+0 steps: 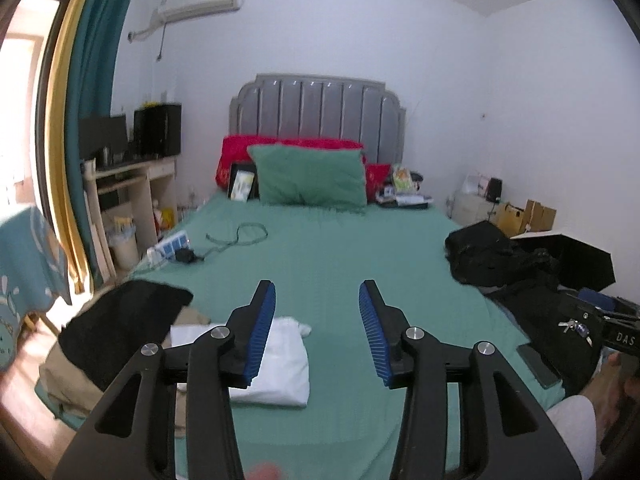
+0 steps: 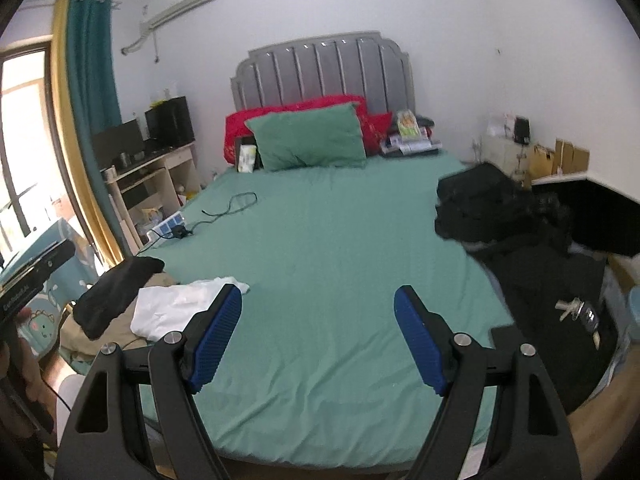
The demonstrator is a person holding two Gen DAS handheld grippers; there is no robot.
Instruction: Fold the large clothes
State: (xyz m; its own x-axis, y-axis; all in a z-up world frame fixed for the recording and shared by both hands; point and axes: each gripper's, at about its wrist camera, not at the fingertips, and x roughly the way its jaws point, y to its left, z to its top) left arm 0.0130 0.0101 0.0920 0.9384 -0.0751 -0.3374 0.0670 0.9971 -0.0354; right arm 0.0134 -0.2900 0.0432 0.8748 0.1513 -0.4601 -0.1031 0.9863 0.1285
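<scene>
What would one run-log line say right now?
left tool: open, empty | right tool: open, empty | white garment: folded | black clothes: unfolded

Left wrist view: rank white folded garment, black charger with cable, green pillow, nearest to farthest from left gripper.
From the left gripper:
1. White folded garment, just under its left finger, near edge of the bed.
2. Black charger, mid-bed, left side.
3. Green pillow, far end, against the headboard.

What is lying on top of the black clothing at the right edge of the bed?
A bunch of metal keys with a dark fob rests on the flat black garment. A crumpled black pile sits further back. Anything beneath the black fabric is covered.
</scene>
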